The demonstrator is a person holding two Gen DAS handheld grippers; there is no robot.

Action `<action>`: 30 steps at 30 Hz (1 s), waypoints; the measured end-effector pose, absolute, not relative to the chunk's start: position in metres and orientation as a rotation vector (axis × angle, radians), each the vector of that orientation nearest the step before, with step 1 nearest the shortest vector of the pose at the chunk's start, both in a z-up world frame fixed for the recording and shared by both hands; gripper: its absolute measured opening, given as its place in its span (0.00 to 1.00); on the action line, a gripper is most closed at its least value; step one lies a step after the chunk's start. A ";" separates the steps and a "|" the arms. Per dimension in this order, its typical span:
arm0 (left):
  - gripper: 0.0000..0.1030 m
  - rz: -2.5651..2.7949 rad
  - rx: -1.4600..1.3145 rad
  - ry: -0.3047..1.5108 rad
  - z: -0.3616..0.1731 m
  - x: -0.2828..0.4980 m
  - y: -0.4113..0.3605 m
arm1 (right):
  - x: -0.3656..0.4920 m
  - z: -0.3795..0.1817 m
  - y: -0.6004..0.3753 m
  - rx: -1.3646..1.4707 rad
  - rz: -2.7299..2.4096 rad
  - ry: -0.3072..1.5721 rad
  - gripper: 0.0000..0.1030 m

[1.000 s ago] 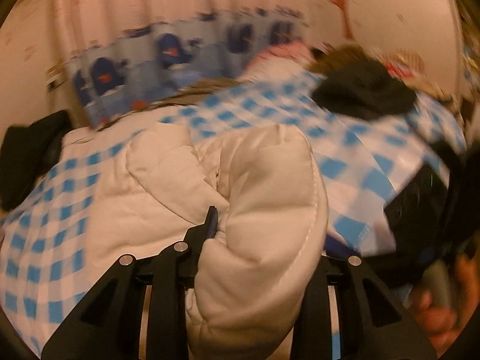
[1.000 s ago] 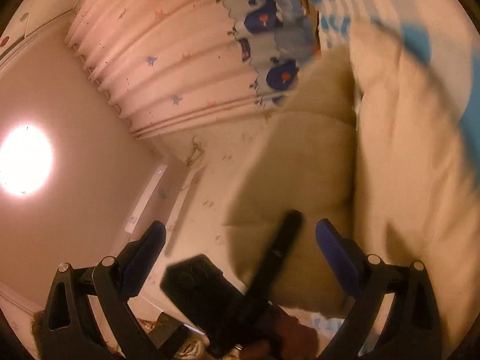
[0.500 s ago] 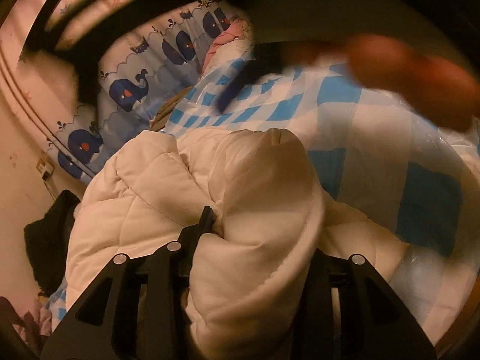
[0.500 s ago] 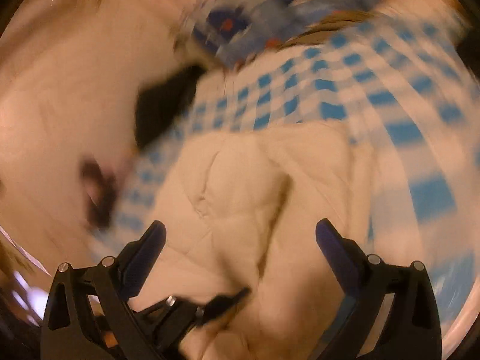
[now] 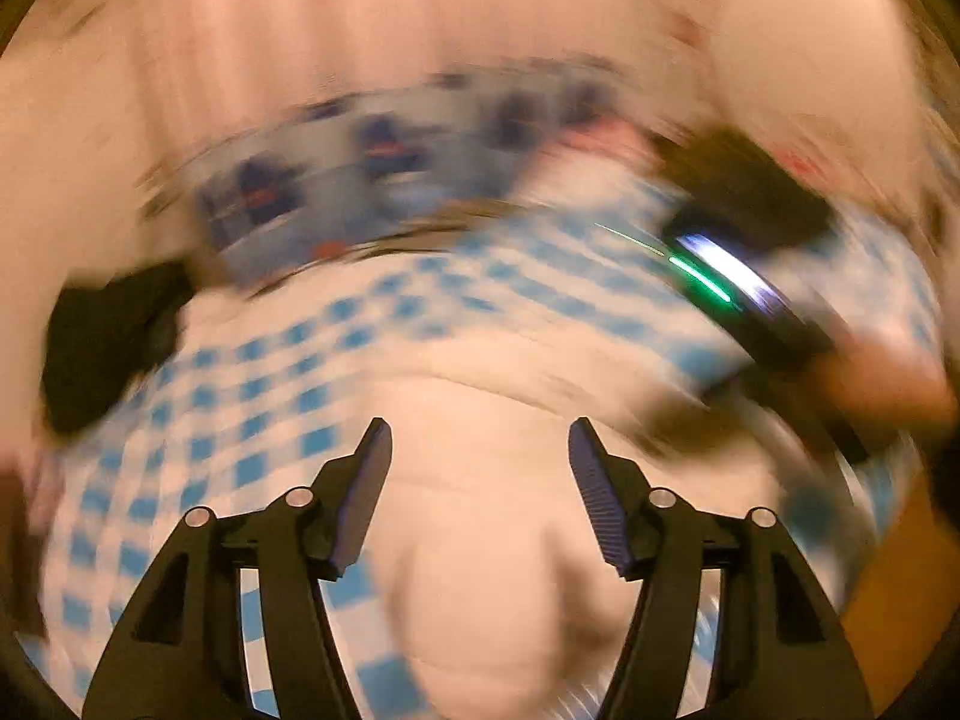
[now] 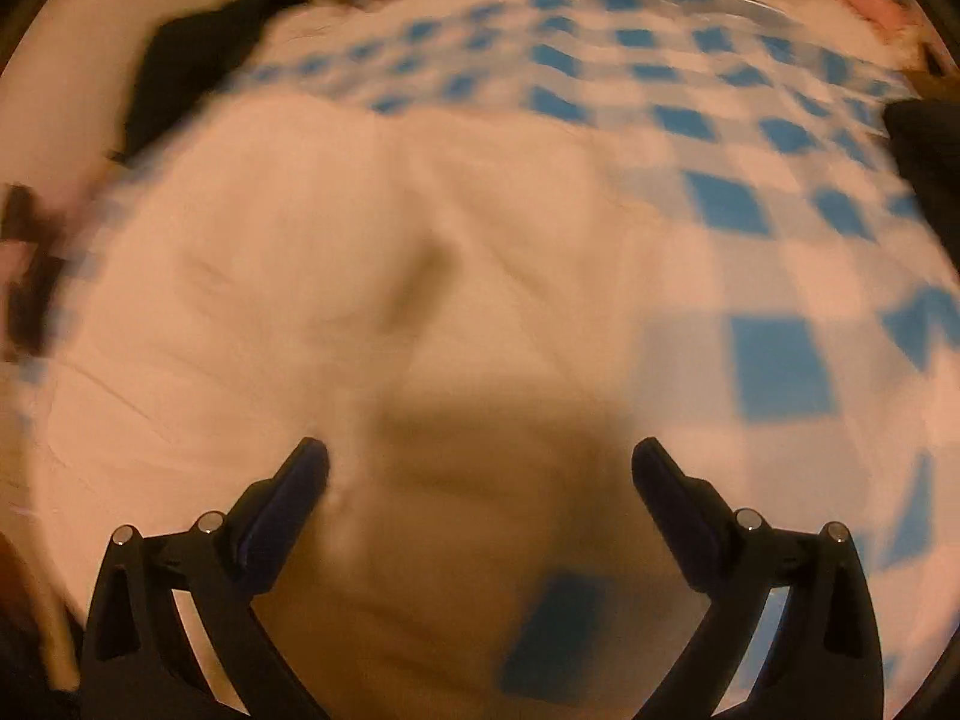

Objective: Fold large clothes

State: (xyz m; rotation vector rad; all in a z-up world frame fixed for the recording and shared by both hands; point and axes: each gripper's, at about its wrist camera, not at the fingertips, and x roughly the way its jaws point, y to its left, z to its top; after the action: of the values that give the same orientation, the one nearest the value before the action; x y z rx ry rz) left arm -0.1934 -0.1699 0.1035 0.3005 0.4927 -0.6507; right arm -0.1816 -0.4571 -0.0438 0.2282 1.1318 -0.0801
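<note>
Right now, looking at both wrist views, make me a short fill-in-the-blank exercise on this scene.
1. The white padded jacket lies on a sheet checked white and ____.
2. The left tongs are ____, gripping nothing.
3. The right tongs are ____.
4. The crumpled garment at the bed's left edge is ____.

Missing words: blue; open; open; black

Cream-white quilted coat (image 6: pixel 372 276) on blue-and-white checked sheet (image 6: pixel 750 192); black garment (image 5: pixel 102 342); blue whale-print curtain (image 5: pixel 372 180).
</note>
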 end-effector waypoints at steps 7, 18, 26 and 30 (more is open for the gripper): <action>0.56 -0.688 0.365 0.741 0.027 -0.133 -0.228 | -0.222 -0.009 -0.477 0.380 -0.017 0.961 0.93; 0.45 -0.760 0.574 0.631 0.018 -0.184 -0.276 | -0.123 -0.016 -0.437 0.215 -0.009 1.109 0.94; 0.61 -0.790 0.163 0.783 0.069 -0.129 -0.192 | -0.182 -0.046 -0.483 0.435 -0.088 0.994 0.94; 0.66 -0.770 -0.074 1.004 0.021 -0.067 -0.167 | -0.187 -0.052 -0.487 0.511 -0.096 0.991 0.94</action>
State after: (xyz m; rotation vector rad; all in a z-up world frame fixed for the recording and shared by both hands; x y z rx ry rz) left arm -0.0675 -0.1673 0.0212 -0.0741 1.0040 -0.7704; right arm -0.1872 -0.4874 -0.0517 0.5107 0.9910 -0.0956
